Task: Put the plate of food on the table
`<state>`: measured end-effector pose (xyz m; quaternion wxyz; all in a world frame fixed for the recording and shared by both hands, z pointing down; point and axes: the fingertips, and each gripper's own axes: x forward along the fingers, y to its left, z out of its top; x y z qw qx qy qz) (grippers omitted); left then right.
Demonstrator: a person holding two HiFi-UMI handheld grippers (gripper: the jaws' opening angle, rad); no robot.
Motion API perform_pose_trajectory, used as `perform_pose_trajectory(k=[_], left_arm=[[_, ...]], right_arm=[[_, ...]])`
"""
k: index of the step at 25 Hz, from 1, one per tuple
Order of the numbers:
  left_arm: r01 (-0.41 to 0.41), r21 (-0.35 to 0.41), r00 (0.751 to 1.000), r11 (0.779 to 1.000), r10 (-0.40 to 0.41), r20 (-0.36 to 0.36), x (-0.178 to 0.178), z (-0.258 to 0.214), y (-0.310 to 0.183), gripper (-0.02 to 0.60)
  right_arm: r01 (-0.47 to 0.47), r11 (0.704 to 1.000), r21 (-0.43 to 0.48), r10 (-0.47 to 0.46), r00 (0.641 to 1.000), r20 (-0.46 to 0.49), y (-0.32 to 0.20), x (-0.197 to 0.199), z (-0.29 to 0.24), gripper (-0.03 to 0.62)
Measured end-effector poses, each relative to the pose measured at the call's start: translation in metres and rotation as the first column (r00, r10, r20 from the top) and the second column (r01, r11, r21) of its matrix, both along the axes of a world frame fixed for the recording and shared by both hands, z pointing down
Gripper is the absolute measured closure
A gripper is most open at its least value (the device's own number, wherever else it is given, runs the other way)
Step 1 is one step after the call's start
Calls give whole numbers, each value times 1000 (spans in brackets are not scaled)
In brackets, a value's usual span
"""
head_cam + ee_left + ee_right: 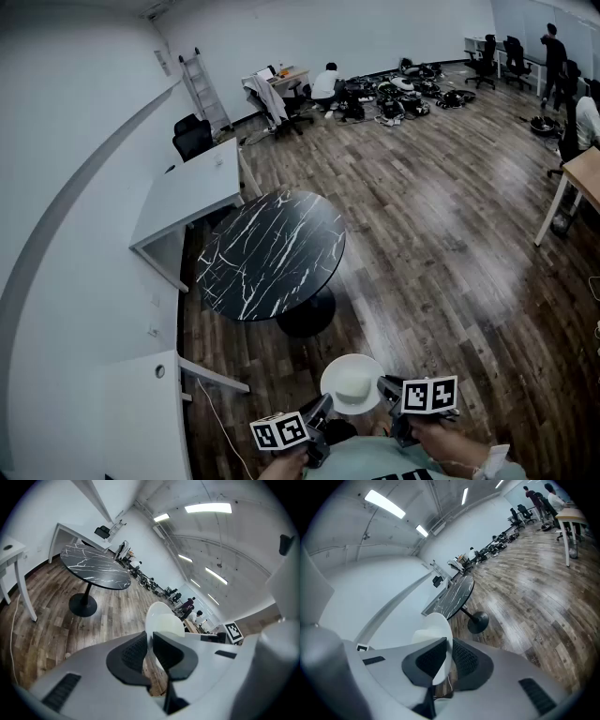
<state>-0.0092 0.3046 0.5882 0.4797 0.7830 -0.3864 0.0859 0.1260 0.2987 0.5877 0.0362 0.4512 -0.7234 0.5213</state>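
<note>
1. Far left: a white desk (pixel 192 183) stands along the wall, with a black chair (pixel 192 139) behind it and a ladder (pixel 204 82) leaning on the wall further back.
2. Next right: a round black table (pixel 272 251) with white veining, on a single pedestal base (pixel 305 317). It also shows in both gripper views (pixel 93 566) (pixel 457 592).
3. Left gripper (pixel 324 406): the jaws are clamped on the plate's left rim. In the left gripper view (pixel 151 654) the rim sits pinched edge-on between the two black pads (pixel 131 654).
4. Plate (pixel 353 382): white and round, held roughly level in the air over the wood floor (pixel 441 244), between the two grippers. It is near the table's front edge but not touching it, so it is not yet on the table. A pale mound sits in the plate's middle (pixel 161 620) (pixel 436 625); I can't tell what it is.
5. Right gripper (pixel 386 386): the jaws are closed on the opposite rim. The right gripper view (pixel 451 658) shows the rim caught between both pads (pixel 429 660).
6. Right and back: a tan desk (pixel 583 173) at the right edge, people standing at far right (pixel 555 52), and one person sitting on the floor (pixel 326 84) among scattered gear.
</note>
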Motion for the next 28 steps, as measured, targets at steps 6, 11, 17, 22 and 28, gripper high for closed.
perform_pose_trajectory(k=[6, 11, 17, 22, 28], left_arm=[[1, -19, 1000, 1000, -1, -8, 0, 5, -18, 537], [-29, -25, 999, 999, 28, -21, 5, 4, -38, 537], [-46, -37, 998, 998, 44, -46, 3, 6, -69, 537], [-44, -38, 998, 998, 42, -56, -10, 6, -103, 537], [-42, -41, 996, 998, 39, -78, -25, -1, -147, 537]], right_arm=[[-4, 1000, -2, 4, 1000, -11, -19, 1, 1, 549], [-33, 999, -12, 32, 999, -22, -33, 5, -1, 549], [-60, 998, -30, 59, 997, -43, -62, 3, -1, 549], [-61, 998, -34, 60, 997, -52, -94, -10, 0, 549], [-61, 997, -37, 58, 996, -73, -139, -25, -11, 549]])
